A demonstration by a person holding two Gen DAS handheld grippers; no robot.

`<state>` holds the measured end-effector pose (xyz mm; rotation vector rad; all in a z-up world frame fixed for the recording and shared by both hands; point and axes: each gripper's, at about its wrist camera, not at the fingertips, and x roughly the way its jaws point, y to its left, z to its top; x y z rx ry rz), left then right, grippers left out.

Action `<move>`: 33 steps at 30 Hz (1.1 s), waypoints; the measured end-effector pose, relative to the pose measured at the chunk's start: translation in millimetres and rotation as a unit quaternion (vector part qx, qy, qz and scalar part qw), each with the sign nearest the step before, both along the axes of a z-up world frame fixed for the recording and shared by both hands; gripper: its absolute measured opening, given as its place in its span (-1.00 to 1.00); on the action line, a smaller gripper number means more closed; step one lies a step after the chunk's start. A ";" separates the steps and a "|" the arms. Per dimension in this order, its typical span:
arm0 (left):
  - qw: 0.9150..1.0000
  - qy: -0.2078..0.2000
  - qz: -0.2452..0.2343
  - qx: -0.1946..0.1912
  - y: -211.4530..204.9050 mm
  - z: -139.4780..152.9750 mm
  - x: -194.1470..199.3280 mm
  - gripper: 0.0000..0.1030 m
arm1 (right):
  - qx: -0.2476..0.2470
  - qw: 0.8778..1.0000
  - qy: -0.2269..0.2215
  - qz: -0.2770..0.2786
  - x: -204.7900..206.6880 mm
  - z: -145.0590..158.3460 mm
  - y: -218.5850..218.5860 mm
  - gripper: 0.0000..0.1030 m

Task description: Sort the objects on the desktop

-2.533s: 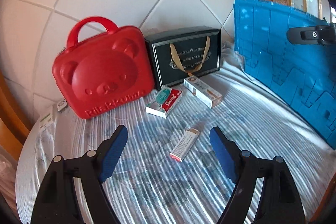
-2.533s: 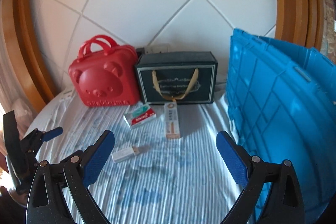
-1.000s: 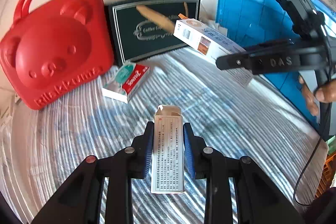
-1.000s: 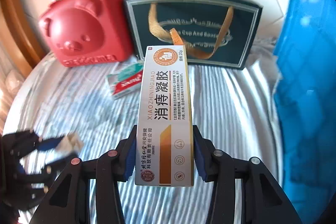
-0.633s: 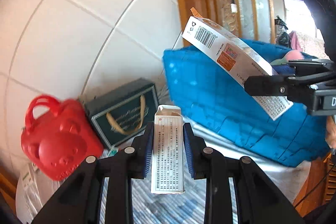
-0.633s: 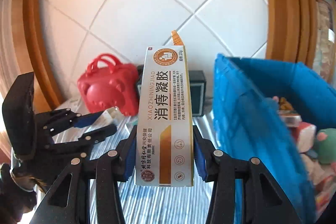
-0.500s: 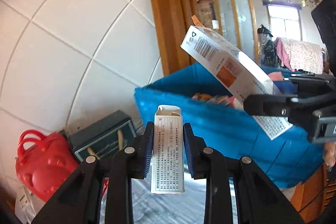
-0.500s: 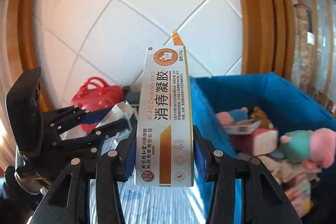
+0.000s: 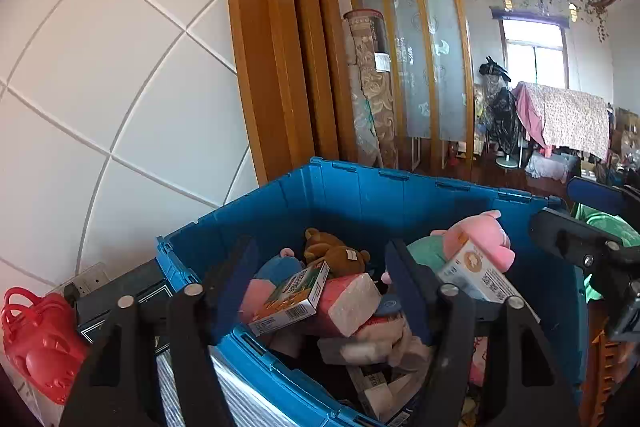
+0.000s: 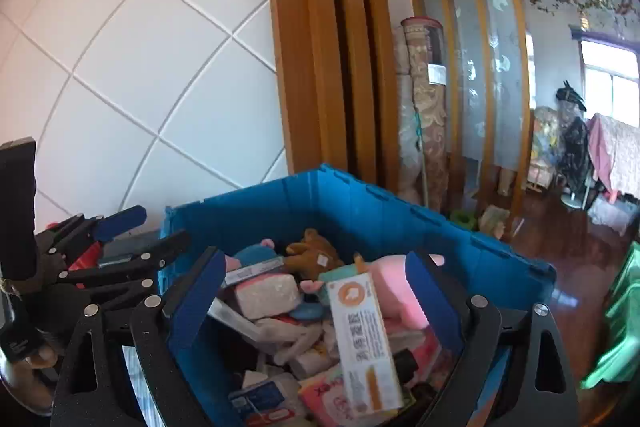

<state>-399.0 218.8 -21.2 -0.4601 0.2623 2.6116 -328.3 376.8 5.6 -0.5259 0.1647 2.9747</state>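
Right gripper [image 10: 316, 291] jaws opening above blue bin [image 10: 400, 211]; orange-white box [image 10: 366, 339] loose between them.

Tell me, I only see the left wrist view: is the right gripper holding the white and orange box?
Observer: No. The right gripper is opening; the white and orange box sits tilted between its fingers, touching neither pad.
Operator: What's under it?
Observer: The blue bin, with a pink packet right below.
Operator: And my left gripper?
Observer: The left gripper is opening too, empty; a hand grips below it.
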 end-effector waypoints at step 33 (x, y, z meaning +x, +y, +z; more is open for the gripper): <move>0.933 -0.052 0.355 0.017 -218.8 -95.1 135.9 0.44 | 0.024 0.918 -0.039 0.394 21.8 -42.7 -185.5 0.81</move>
